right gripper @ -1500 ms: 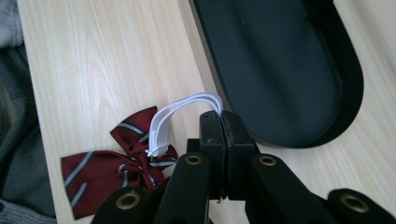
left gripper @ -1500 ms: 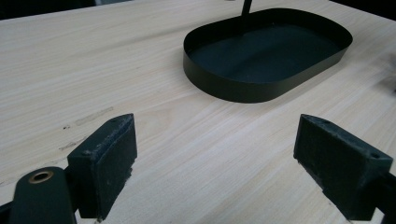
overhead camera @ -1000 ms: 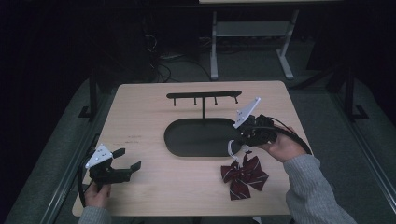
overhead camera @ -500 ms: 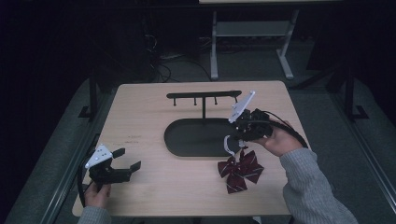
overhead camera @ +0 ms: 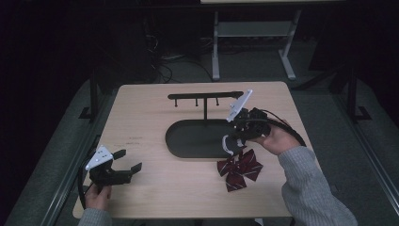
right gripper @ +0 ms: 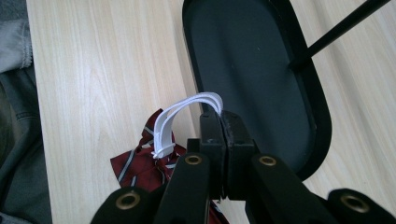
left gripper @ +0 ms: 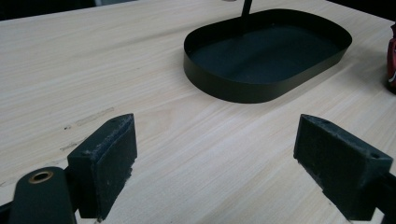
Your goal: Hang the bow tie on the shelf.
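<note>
The black oval tray (overhead camera: 188,141) of the hook stand (overhead camera: 205,96) holds nothing but the stand's post. Right gripper (right gripper: 220,116) fingers pinch the white elastic band (right gripper: 180,116) of the maroon striped bow tie (overhead camera: 239,165), which hangs just beside the tray's rim over the bench (overhead camera: 150,108). Left gripper (left gripper: 215,154) fingers gape, empty

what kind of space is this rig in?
Likely a lab or recording workspace: a lone wooden table on grey floor, cables trailing behind it, a metal bench frame beyond, and dark surroundings.
</note>
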The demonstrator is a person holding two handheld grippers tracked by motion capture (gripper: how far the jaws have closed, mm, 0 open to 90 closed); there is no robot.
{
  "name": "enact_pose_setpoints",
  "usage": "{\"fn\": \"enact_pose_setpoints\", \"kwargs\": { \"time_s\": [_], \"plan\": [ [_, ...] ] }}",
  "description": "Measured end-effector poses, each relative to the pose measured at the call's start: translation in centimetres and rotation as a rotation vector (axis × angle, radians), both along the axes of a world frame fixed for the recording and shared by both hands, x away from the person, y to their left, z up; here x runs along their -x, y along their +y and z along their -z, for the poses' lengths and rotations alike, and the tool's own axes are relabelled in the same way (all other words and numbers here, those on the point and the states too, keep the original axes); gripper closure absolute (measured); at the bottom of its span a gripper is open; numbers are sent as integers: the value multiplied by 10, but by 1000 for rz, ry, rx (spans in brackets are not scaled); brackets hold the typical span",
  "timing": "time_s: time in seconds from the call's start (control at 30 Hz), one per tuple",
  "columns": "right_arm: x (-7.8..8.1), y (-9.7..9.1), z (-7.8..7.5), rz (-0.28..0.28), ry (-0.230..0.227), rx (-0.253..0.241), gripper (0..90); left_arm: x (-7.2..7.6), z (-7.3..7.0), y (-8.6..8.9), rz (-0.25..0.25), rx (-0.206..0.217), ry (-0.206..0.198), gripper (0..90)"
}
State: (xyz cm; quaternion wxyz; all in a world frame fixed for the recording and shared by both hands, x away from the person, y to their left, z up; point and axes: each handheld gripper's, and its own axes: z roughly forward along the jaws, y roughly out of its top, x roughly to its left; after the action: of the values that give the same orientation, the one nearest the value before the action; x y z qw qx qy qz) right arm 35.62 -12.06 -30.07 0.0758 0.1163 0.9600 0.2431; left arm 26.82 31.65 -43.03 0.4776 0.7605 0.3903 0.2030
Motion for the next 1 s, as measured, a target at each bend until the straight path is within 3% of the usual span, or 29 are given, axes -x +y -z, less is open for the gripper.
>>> {"fn": "enact_pose_setpoints", "kwargs": {
  "time_s": [0.5,1.0],
  "plan": [
    [-10,7,-14,-9,-1,-18,879,1,-1,0,0,1,-7,130],
    [-18,13,-22,-13,-20,-2,879,2,-2,4,-9,1,-7,130]
  ]
}}
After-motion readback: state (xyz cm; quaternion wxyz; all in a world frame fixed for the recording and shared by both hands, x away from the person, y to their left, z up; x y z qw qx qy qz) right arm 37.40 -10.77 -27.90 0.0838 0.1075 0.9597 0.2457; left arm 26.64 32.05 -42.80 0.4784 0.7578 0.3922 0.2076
